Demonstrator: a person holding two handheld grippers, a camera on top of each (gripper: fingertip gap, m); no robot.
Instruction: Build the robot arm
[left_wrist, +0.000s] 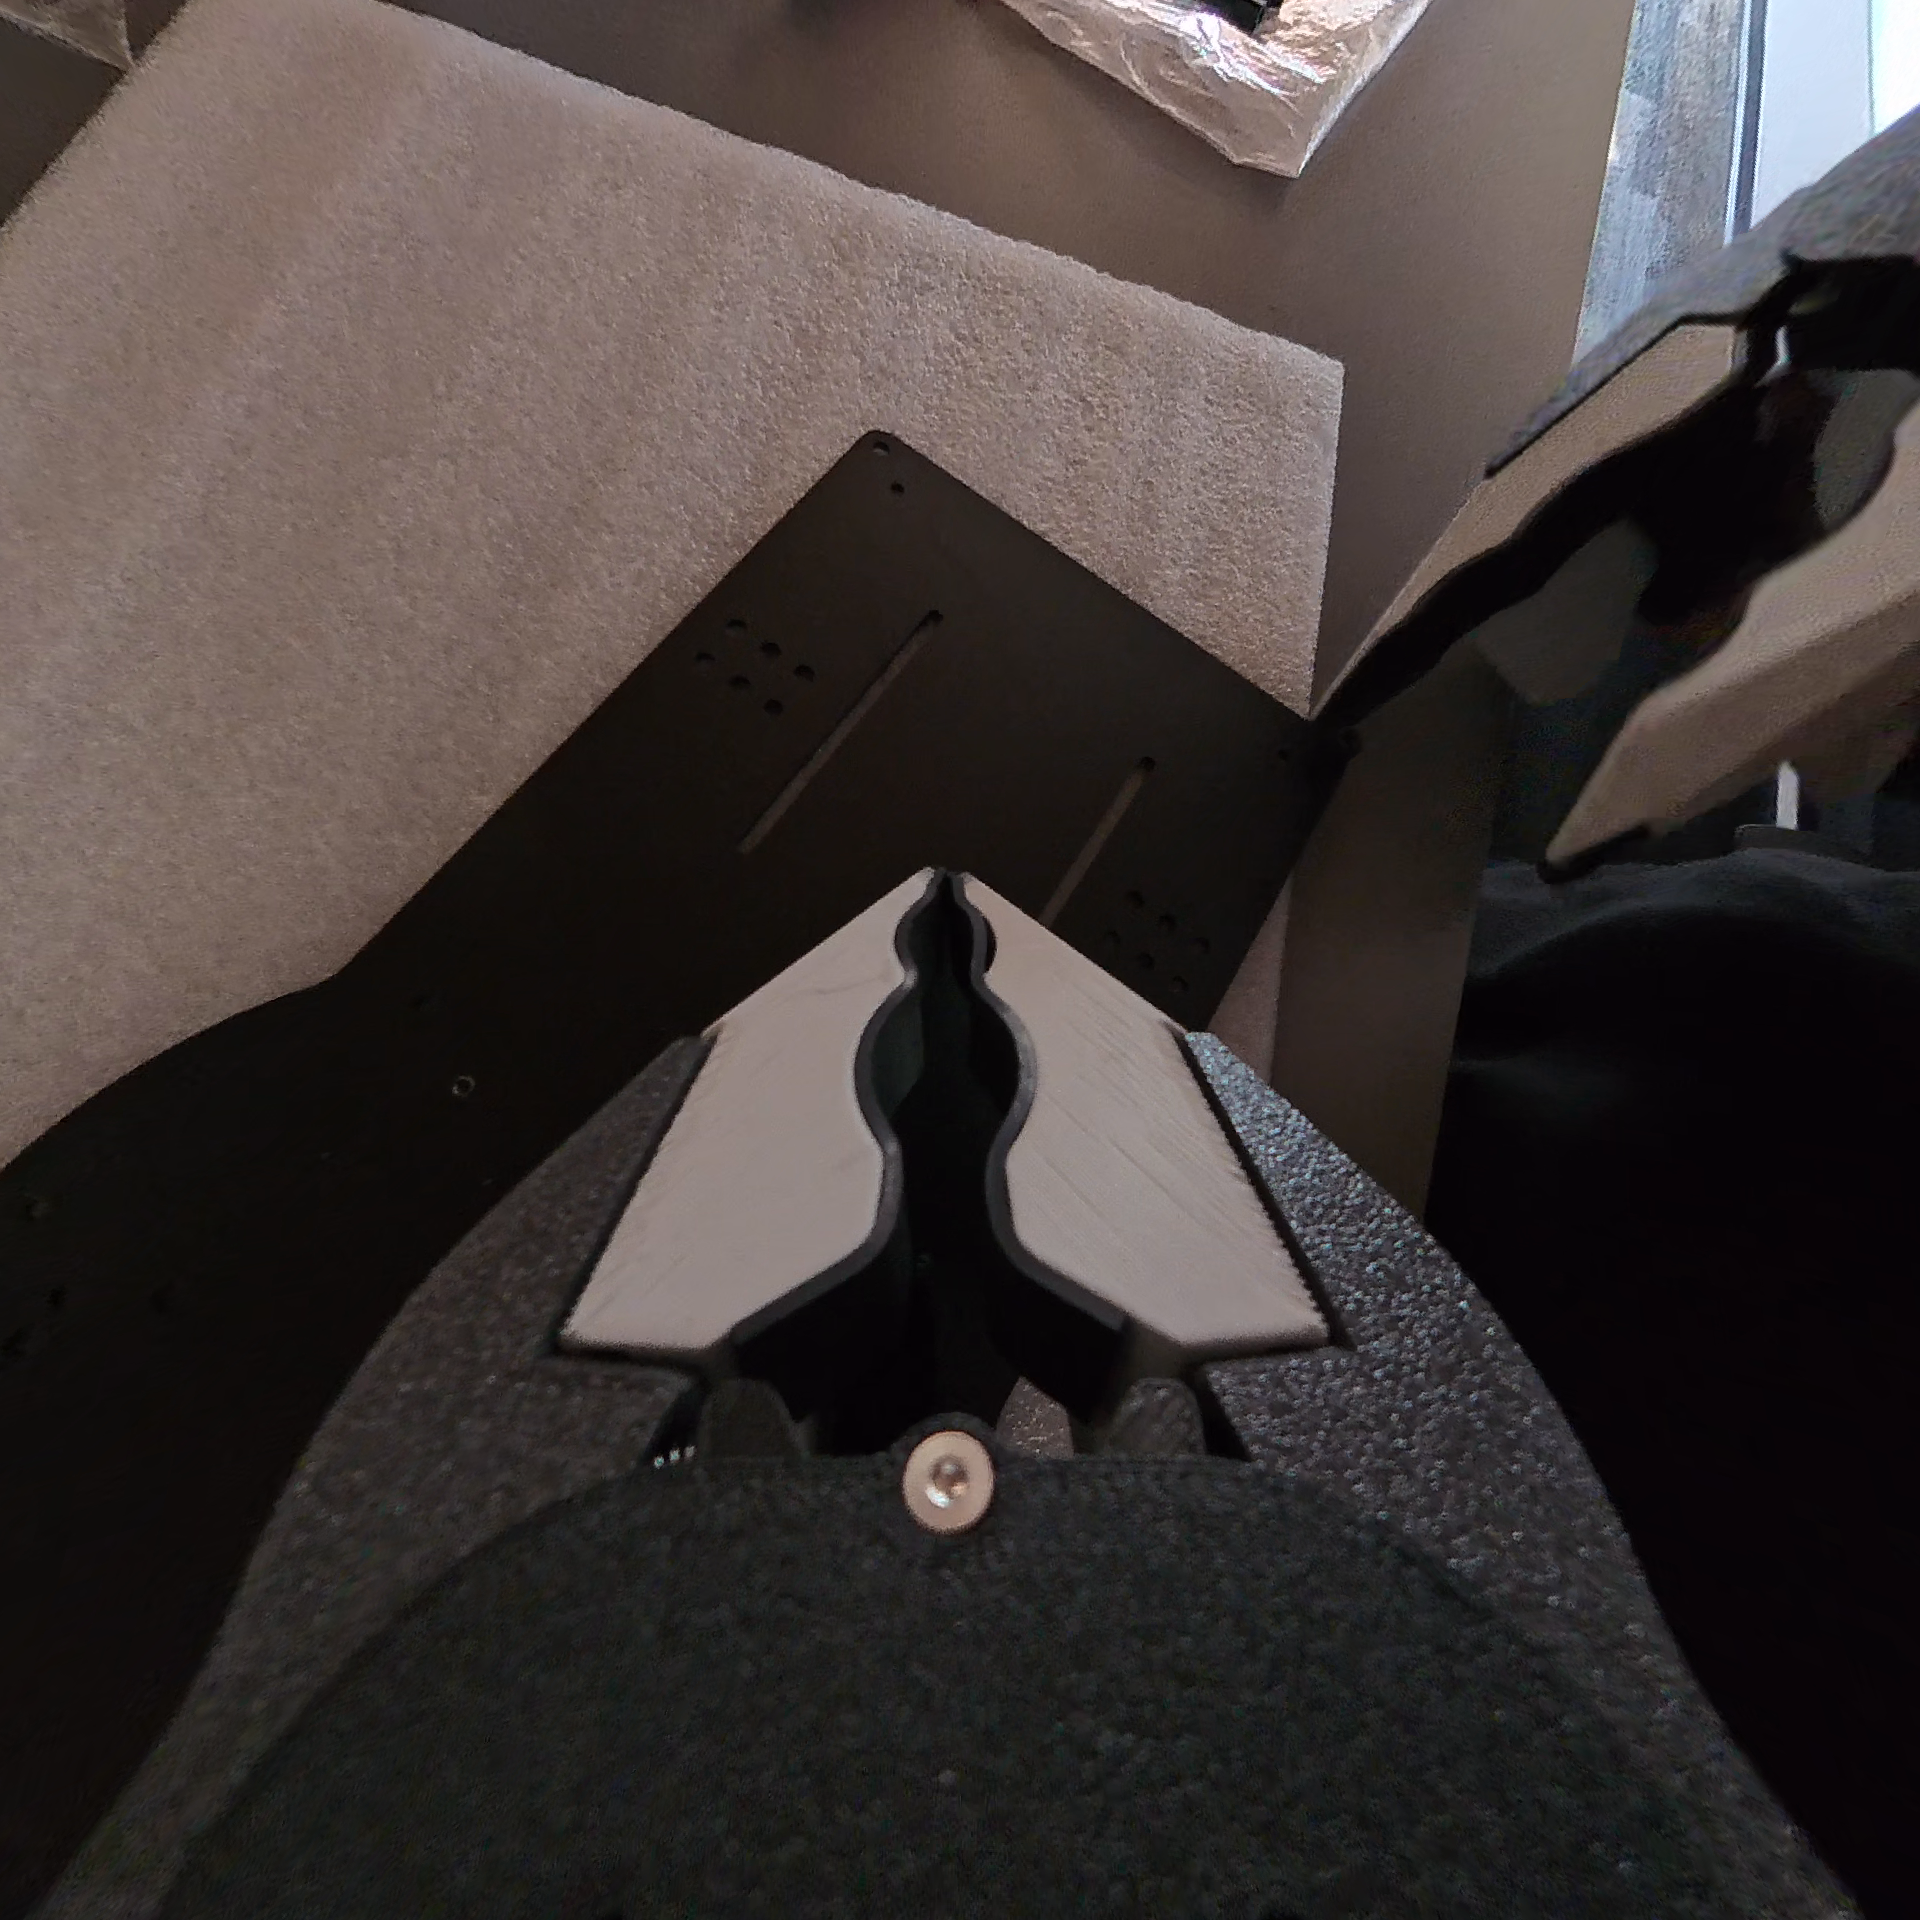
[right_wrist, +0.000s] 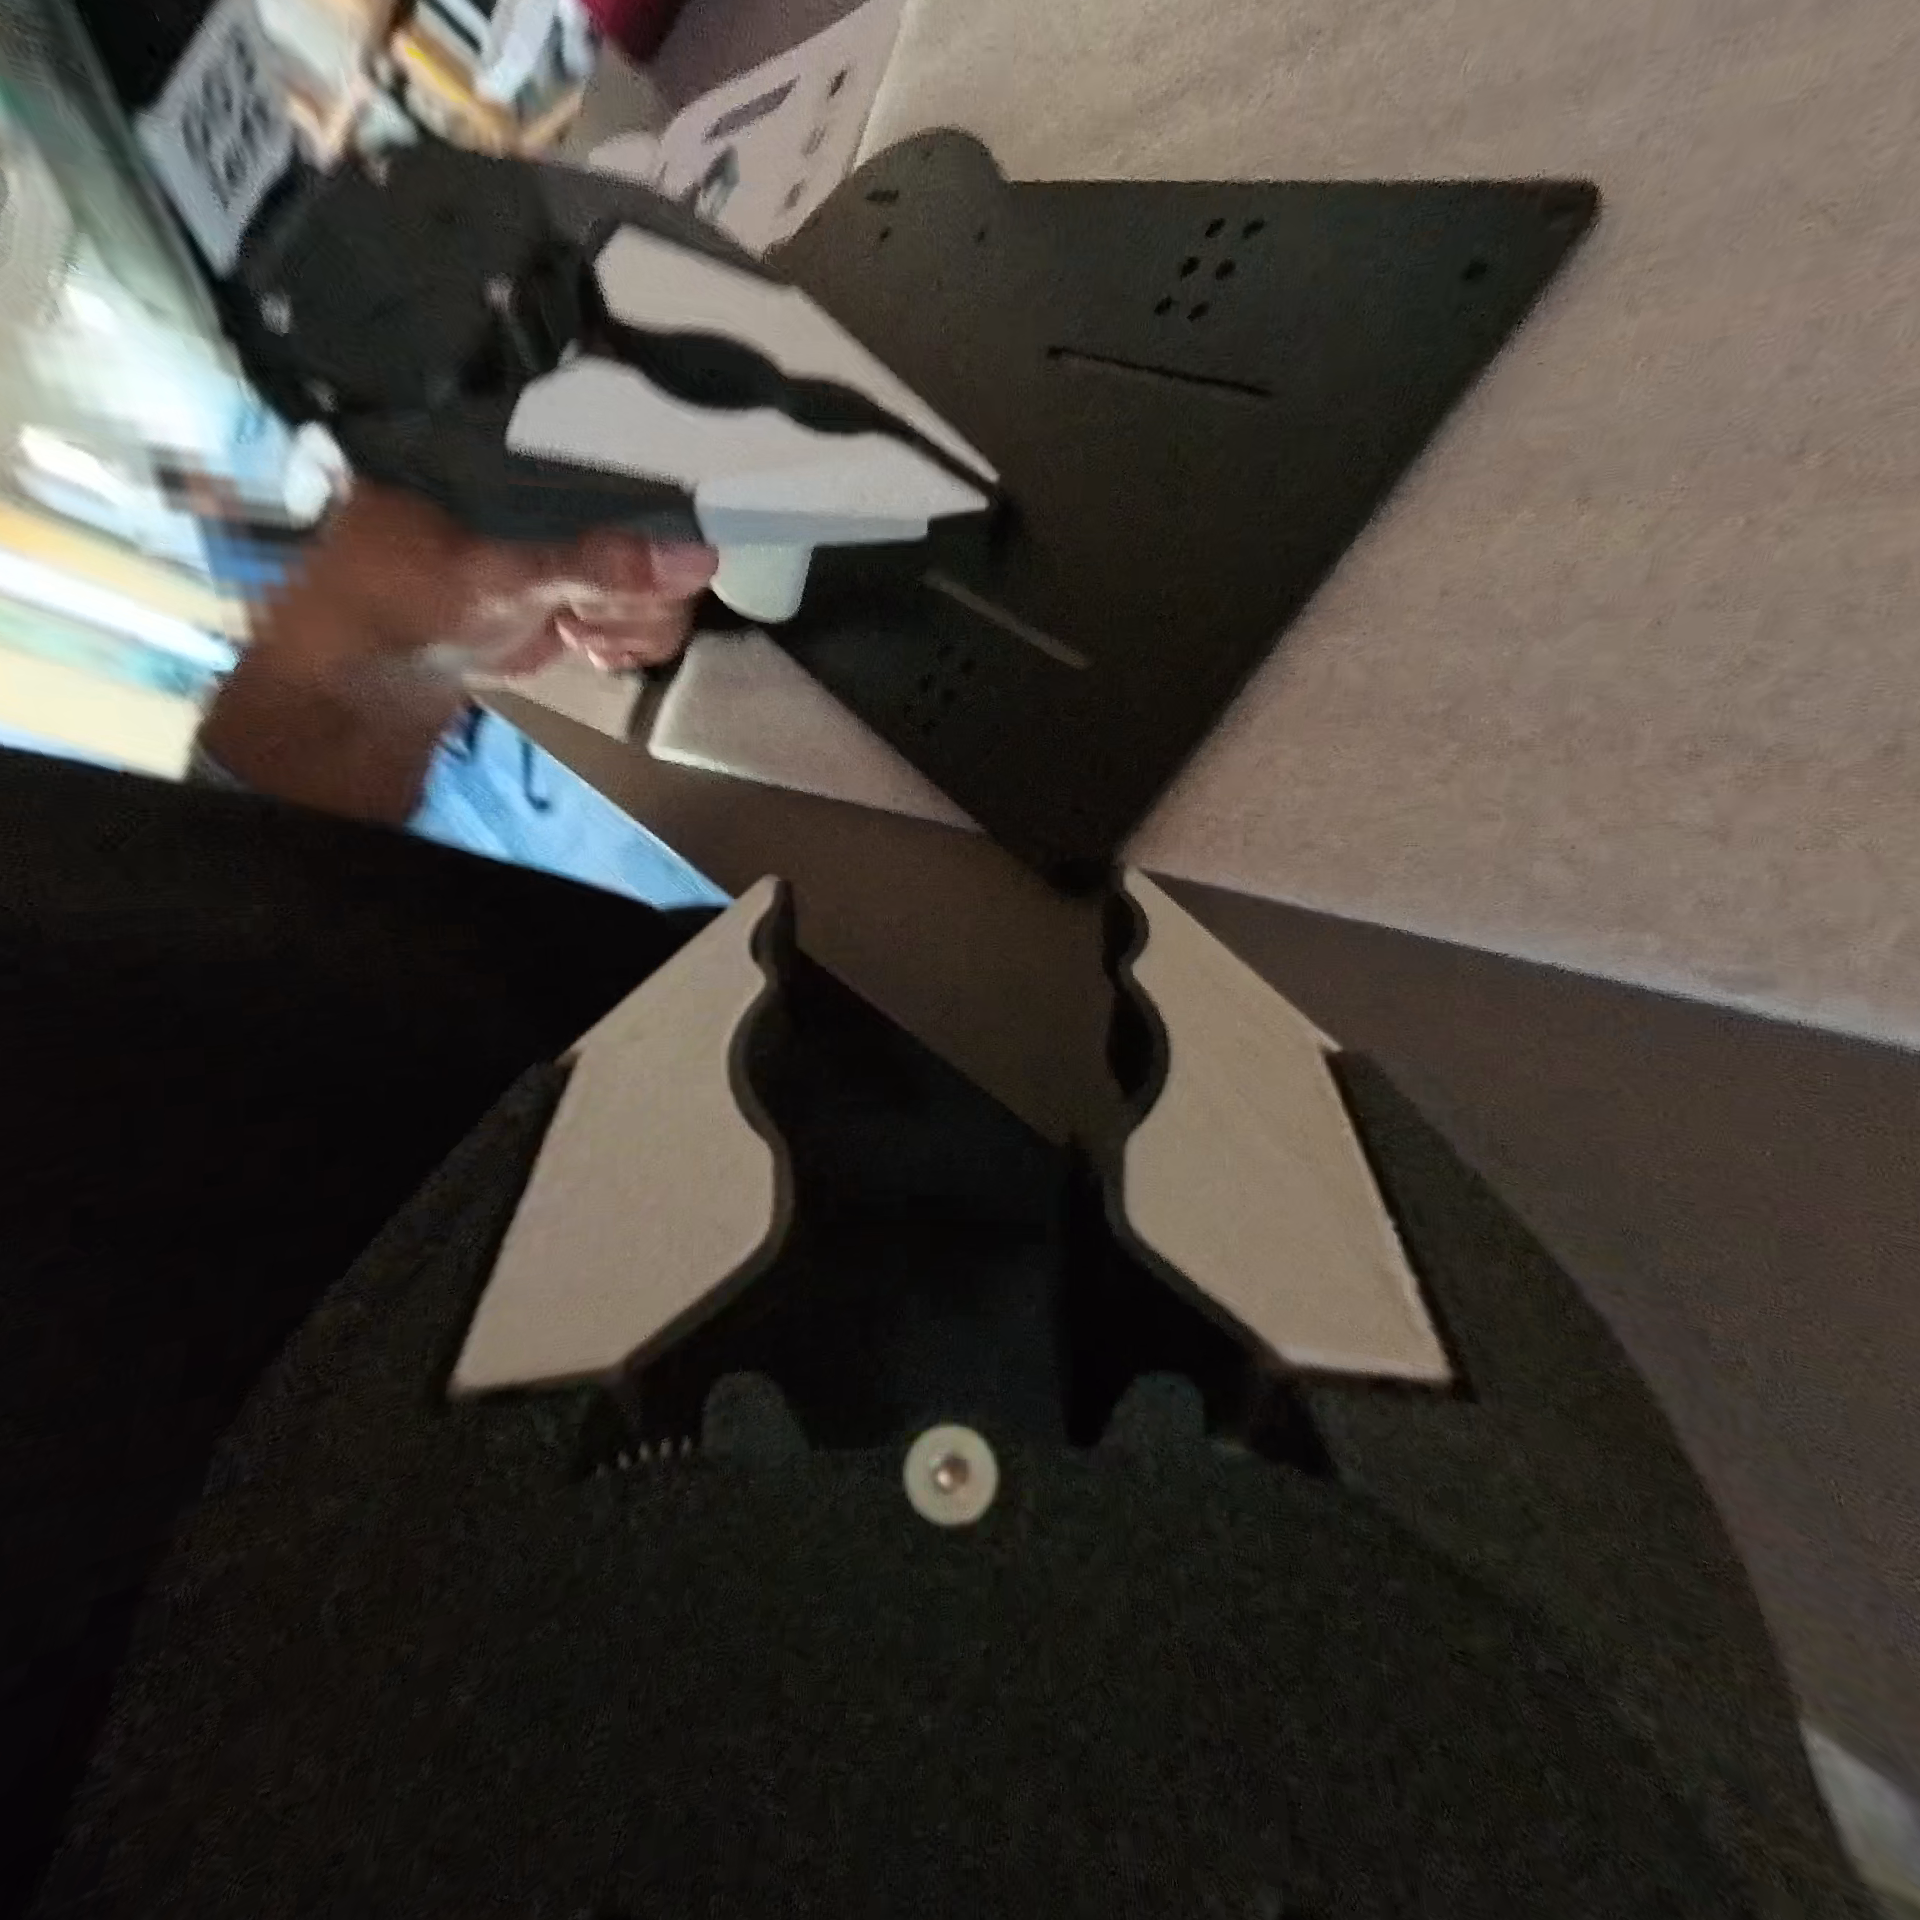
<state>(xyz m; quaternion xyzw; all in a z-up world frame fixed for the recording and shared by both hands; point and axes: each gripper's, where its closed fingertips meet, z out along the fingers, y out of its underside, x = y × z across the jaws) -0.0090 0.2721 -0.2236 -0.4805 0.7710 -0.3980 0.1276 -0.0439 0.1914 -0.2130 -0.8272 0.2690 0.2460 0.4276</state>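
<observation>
A flat black metal plate (left_wrist: 520, 1091) with small holes and narrow slots lies on a white foam sheet (left_wrist: 416, 416). My left gripper (left_wrist: 948, 881) is shut with nothing between its fingers, its tips low over the plate near a slot. In the right wrist view it shows (right_wrist: 977, 494) over the plate (right_wrist: 1195, 520) on the foam sheet (right_wrist: 1558, 520). My right gripper (right_wrist: 951, 883) is open and empty. The plate's near corner lies just beyond its right fingertip. It also shows at the right of the left wrist view (left_wrist: 1444, 784), beside that corner.
The foam lies on a brown table (left_wrist: 1455, 312). A crumpled silvery bag (left_wrist: 1195, 73) lies at the far edge. A person's hand (right_wrist: 582, 613) holds the left gripper. Dark cloth (left_wrist: 1662, 1247) fills the near side. Blurred clutter (right_wrist: 312, 125) sits beyond the table.
</observation>
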